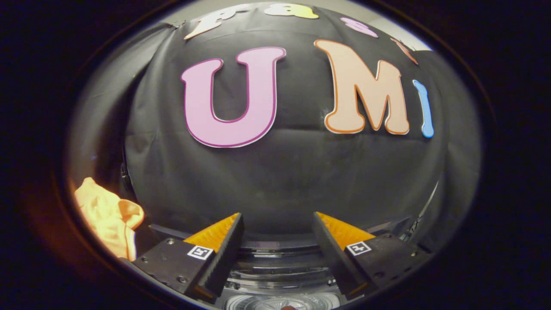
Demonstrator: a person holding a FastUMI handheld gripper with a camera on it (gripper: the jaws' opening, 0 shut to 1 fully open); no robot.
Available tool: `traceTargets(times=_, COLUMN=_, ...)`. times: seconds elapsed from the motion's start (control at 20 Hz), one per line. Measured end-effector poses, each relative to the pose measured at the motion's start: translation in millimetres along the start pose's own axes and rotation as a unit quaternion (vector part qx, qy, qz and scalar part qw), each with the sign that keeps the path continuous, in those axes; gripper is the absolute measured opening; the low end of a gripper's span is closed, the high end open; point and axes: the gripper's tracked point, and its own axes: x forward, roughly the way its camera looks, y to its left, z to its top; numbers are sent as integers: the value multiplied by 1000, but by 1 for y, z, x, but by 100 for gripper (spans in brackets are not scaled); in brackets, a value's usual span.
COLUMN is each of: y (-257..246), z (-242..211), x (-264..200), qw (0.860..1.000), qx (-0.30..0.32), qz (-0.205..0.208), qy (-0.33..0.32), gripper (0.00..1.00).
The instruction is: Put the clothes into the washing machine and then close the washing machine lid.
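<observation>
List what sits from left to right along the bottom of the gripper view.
Orange garment → one finger of the open gripper → washing machine opening showing through the gap → the other finger. Nothing is held between the fingers.

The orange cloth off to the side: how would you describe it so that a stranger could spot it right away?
Start at the black cloth wall that the gripper faces, its fingers apart with nothing between them. Follow the wall down to its left lower edge, well to the left of the left finger. There lies the orange cloth, a soft crumpled bundle, the one bright, floppy thing beside the dark, hard machine top below the fingers.
</observation>
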Motion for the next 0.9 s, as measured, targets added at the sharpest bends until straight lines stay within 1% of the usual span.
traceTargets(times=0.35, y=2, z=3, x=0, qw=1000, qx=-2, qz=11, qy=-13, gripper=97)
traceTargets(times=0.9, y=0, z=1, x=3, qw=1000, qx=-3, qz=9, qy=-17, gripper=97)
